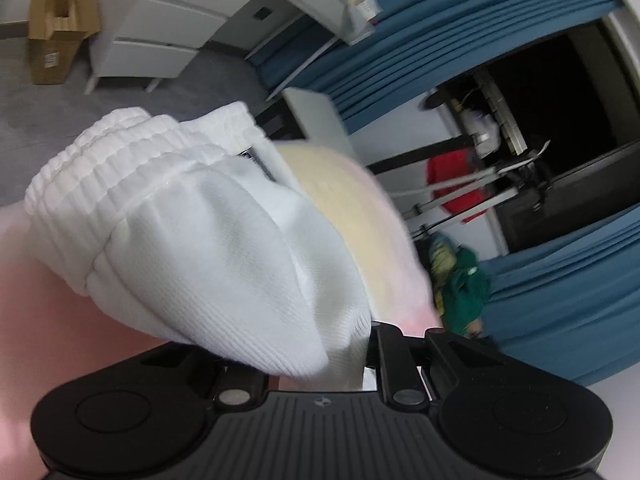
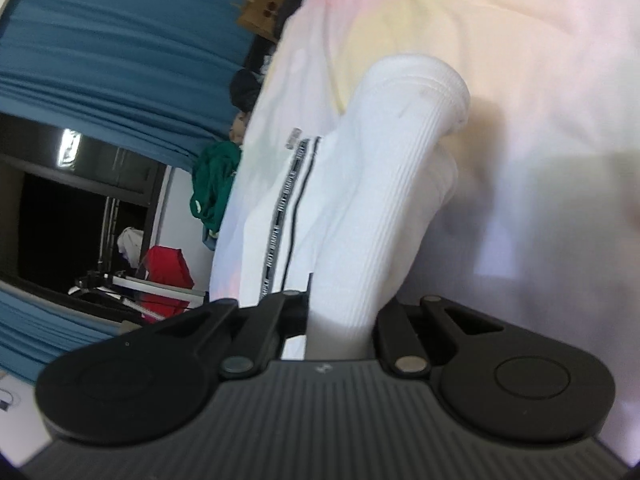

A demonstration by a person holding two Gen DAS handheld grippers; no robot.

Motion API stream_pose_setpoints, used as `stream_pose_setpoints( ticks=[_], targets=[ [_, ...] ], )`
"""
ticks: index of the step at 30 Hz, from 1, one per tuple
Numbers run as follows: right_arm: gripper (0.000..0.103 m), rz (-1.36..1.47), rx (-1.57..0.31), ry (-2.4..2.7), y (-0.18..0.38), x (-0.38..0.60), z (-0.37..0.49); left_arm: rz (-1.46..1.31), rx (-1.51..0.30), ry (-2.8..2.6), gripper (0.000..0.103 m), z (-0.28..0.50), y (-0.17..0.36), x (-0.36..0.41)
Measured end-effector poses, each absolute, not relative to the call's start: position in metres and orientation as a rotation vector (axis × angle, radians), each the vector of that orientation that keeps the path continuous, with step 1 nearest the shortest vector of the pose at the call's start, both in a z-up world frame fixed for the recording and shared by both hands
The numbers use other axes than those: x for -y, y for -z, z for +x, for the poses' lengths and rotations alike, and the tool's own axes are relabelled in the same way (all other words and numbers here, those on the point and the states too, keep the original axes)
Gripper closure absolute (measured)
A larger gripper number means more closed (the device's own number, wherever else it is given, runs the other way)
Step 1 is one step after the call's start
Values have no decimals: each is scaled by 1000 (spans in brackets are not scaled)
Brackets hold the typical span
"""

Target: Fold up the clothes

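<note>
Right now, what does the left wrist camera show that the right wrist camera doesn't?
Only the left wrist view shows the cardboard box and white drawer unit on the grey floor. Only the right wrist view shows the black striped trim on the white garment. Both show that garment clamped in a gripper, left gripper and right gripper, over pastel bedding, plus blue curtains.

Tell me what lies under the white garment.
Under the white garment lies a pastel pink-and-yellow sheet. The right tool grips a ribbed cuff. The garment covers whatever lies directly beneath it.
</note>
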State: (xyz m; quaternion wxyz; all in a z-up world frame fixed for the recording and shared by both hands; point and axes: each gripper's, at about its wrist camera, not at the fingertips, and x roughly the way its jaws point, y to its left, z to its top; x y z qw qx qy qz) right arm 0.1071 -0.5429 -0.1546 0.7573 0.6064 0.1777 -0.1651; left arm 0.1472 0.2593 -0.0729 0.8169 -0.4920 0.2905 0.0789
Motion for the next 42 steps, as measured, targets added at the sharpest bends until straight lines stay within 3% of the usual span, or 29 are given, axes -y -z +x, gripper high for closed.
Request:
stream_pose_setpoints(
  ticks=[5, 9, 13, 18, 26, 31, 42],
  targets=[
    [92, 1362, -468, 350, 172, 549, 90, -928, -719, -214, 78, 121, 80, -256],
    [89, 1391, -474, 343, 182, 549, 93, -829, -738, -246, 63, 128, 71, -239],
    [76, 1438, -440, 335, 191, 557, 90, -701, -742, -286, 47, 119, 53, -216],
    [75, 1366, -406, 355, 187, 569, 97, -436, -656, -332, 28, 100, 16, -160],
    [76, 1223, -369, 392, 180, 568, 125, -213, -584, -286, 26, 117, 3, -90],
    [86, 1261, -326, 437, 184, 568, 128, -118, -557, -258, 26, 123, 5, -63],
    [91, 1173, -306, 490, 171, 559, 132, -51, -697, -232, 23, 178, 62, -40]
  ],
)
